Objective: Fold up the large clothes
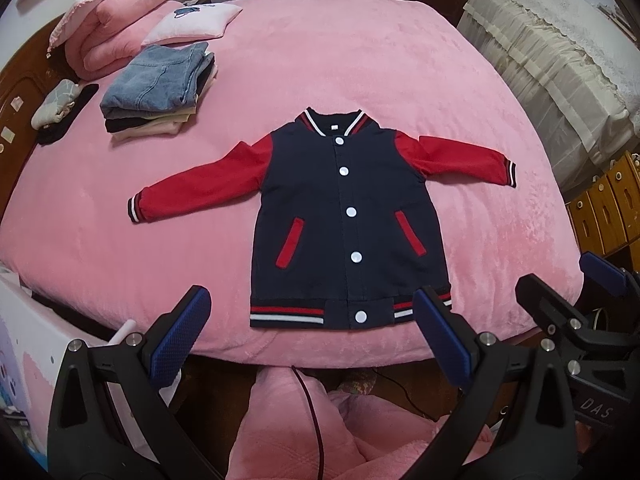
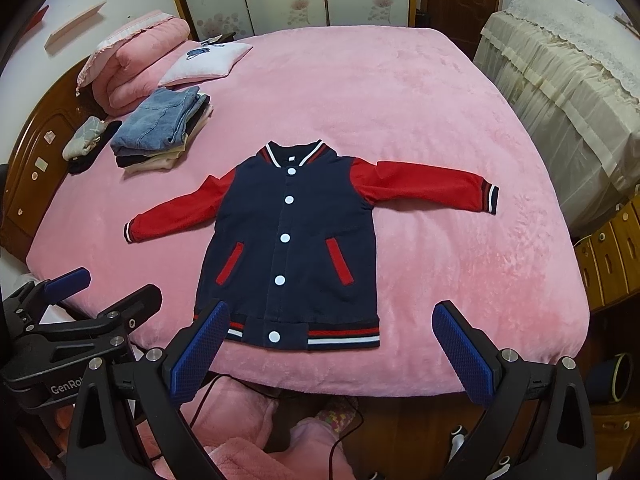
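Jacket [image 1: 344, 216] flat near bed [image 1: 400, 60] edge; left gripper [image 1: 312, 332] and right gripper [image 2: 328, 344] spread wide, empty.

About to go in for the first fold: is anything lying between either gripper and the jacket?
Nothing visible. The jacket lies flat and buttoned on the pink bedspread, with the left gripper and right gripper open before its hem. The folded clothes stack sits far off beside the jacket's sleeve.

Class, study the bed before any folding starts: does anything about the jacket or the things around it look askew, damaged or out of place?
Nothing stands out. The jacket lies flat and buttoned on the pink bedspread, sleeves spread, the left-hand one angled slightly lower. The folded stack sits tidy near the pillows. Both the left gripper and right gripper are open and empty.
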Available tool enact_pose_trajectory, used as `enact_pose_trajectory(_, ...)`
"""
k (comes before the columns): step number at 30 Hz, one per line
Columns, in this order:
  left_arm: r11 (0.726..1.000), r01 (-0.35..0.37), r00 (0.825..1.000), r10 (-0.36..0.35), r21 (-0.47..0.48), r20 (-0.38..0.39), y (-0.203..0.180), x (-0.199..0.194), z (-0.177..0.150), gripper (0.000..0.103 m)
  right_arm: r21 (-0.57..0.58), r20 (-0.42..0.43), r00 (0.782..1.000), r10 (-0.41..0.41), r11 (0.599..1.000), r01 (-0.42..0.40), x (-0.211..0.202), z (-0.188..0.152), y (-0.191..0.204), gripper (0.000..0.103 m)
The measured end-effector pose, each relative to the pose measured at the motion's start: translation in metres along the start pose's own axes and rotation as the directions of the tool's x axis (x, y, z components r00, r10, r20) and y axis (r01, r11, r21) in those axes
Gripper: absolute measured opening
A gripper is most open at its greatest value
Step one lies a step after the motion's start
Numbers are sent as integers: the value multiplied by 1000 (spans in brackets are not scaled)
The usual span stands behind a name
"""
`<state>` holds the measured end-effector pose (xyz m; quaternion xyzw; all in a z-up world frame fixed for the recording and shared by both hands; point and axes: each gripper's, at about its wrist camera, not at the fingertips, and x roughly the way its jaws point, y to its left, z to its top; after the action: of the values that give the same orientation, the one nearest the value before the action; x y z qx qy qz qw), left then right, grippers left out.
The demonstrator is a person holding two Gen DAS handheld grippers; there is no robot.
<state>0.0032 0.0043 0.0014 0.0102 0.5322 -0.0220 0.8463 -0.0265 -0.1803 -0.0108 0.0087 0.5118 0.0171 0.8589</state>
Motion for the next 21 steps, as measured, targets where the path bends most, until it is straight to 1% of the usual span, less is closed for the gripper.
enact_pose_trajectory(3, 1000, 26, 1000, -26, 0, -8, 11, 8, 8, 99, -1, 17, 1000, -10, 1000, 10, 3, 7, 13, 103)
enact_pose_trajectory(6, 996, 79, 996, -80, -31, -50, 28, 24, 20, 99, -16, 40, 999, -20, 1000, 21, 9, 17, 30, 103)
enact_pose_trajectory(9, 984, 152, 981, -162, -98, -109, 54, 48, 28, 99, -49, 51, 998, -27, 998, 29, 21, 31, 52, 103)
enact_pose_trajectory(12, 963, 174, 961, -212, -204, -179, 89, 78, 35, 99, -96, 46, 998, -33, 995, 37, 41, 43, 81, 103)
enact_pose_trajectory(15, 930, 176, 934, -262, -323, -244, 128, 115, 44, 98, -130, 10, 999, -37, 991, 38, 67, 55, 114, 103)
enact_pose_trajectory(16, 915, 178, 923, -283, -363, -260, 141, 128, 46, 95, -139, -1, 999, -38, 990, 37, 75, 60, 126, 103)
enact_pose_trajectory(18, 877, 179, 902, -327, -446, -282, 174, 156, 47, 94, -153, -14, 999, -46, 987, 44, 92, 64, 154, 103)
enact_pose_trajectory(20, 843, 158, 884, -352, -515, -306, 205, 184, 45, 94, -163, -17, 998, -54, 985, 50, 111, 70, 179, 103)
enact_pose_trajectory(21, 828, 140, 879, -357, -543, -317, 219, 197, 44, 94, -170, -19, 998, -55, 984, 51, 121, 74, 191, 103)
